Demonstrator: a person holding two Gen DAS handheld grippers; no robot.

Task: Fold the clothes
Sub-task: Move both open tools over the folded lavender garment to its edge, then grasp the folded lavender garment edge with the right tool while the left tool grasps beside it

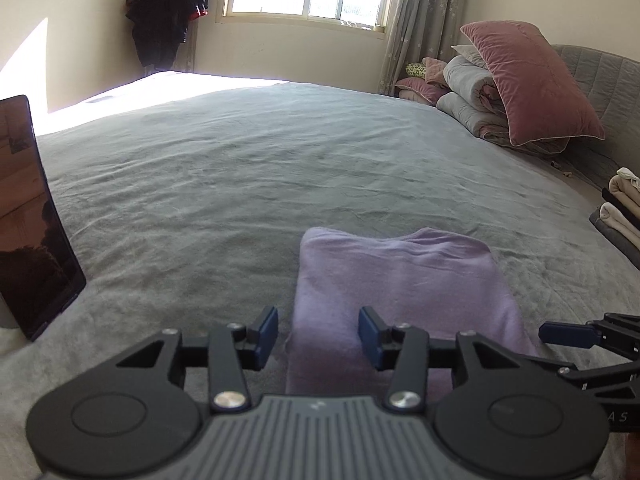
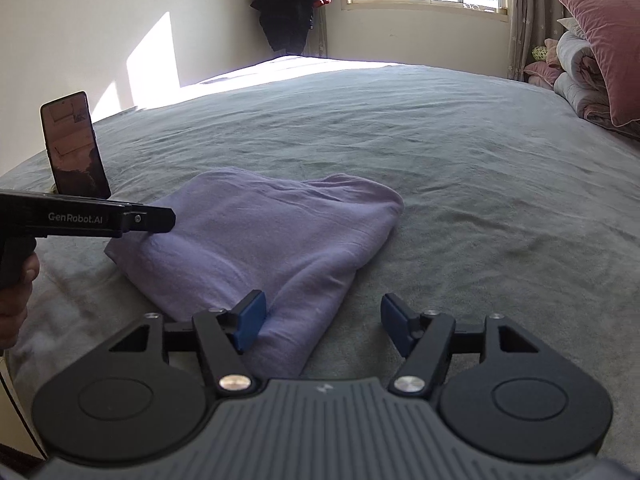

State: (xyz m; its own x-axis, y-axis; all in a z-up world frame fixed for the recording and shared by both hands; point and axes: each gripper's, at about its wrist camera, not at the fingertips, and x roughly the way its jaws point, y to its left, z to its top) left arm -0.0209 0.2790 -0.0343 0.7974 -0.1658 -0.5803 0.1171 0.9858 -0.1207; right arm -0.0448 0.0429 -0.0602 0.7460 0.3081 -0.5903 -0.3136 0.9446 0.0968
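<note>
Left gripper (image 1: 318, 334): jaws apart, empty, straddling near left edge of lilac garment (image 1: 404, 284).

Right gripper (image 2: 320, 322): jaws apart, empty, at garment's near right corner; 1 pad (image 2: 252, 320) looks to touch the fold, contact unclear.

Garment: folded into compact block on grey bedspread (image 1: 200, 184), near its front edge.

Risks: closing on top layer only would peel the fold open; uneven lift by 2 grippers would skew the block; loose far corner may sag.

Stack of folded clothes (image 1: 620, 208) right of garment; phone (image 2: 74, 146) propped left of it.

Writing: "GenRobot.AI" on left gripper's side, seen from right wrist.
</note>
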